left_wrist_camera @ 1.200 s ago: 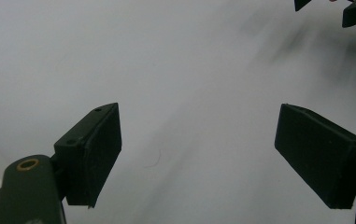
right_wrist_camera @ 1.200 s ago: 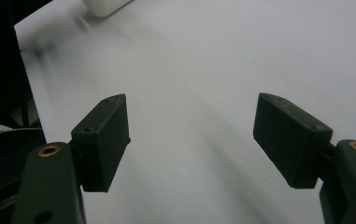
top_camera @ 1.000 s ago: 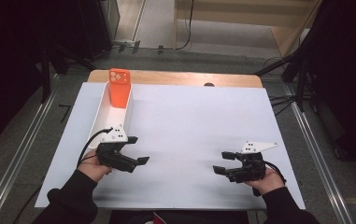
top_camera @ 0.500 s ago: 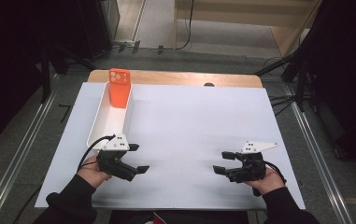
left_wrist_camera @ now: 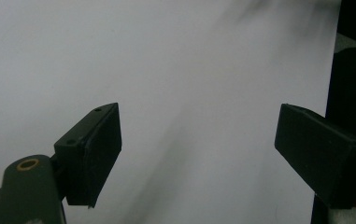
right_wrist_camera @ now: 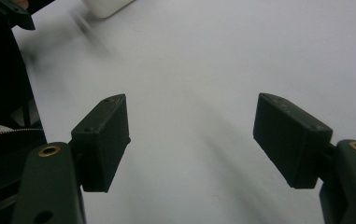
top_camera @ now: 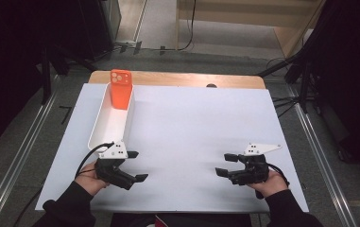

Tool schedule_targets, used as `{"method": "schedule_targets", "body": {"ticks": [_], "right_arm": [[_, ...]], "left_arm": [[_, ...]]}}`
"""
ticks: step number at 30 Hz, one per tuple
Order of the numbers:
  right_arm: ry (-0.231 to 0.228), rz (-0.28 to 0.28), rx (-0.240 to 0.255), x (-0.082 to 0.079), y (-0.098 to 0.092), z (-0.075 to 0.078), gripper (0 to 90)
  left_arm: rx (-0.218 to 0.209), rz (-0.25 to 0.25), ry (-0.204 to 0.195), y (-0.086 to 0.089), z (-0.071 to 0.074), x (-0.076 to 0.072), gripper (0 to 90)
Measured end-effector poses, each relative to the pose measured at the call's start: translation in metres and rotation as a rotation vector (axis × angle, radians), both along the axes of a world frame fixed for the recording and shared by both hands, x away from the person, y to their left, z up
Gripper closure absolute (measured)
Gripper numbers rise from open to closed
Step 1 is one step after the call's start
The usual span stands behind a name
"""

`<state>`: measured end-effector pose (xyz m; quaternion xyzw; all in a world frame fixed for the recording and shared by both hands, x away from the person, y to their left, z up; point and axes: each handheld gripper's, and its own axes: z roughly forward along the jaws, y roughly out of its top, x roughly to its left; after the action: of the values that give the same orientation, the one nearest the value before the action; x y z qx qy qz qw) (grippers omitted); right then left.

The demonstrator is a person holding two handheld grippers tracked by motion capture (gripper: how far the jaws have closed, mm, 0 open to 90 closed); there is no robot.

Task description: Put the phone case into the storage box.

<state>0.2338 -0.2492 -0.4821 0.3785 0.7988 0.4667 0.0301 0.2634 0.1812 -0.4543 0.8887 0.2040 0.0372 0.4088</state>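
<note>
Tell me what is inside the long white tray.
An orange phone case stands at the far end of the white tray, leaning on its end wall. The tray floor in front of it looks bare; the case's lower edge is hidden by the tray wall.

Grey floor (top_camera: pixel 21 137) (wooden shelving (top_camera: pixel 244 19) behind)

A white sheet (top_camera: pixel 196 137) covers the wooden table (top_camera: pixel 177 78); grey floor (top_camera: pixel 21 137) surrounds it.
</note>
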Motion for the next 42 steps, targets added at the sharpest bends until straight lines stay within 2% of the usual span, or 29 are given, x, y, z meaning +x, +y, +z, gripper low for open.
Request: {"method": "schedule_targets", "body": {"ticks": [11, 16, 42], "right_arm": [[0.004, -0.001, 0.000, -0.0003, 0.0001, 0.0003, 26.0], [0.000, 0.001, 0.001, -0.0002, 0.0002, 0.0002, 26.0], [0.001, 0.002, 0.002, -0.0002, 0.0004, 0.0004, 26.0]], "left_arm": [[0.048, -0.040, 0.024, 0.0004, -0.0062, -0.0026, 14.9], [0.056, -0.048, 0.035, -0.0005, -0.0082, -0.0026, 14.9], [0.057, -0.050, 0.032, 0.0000, -0.0074, 0.0001, 14.9]]}}
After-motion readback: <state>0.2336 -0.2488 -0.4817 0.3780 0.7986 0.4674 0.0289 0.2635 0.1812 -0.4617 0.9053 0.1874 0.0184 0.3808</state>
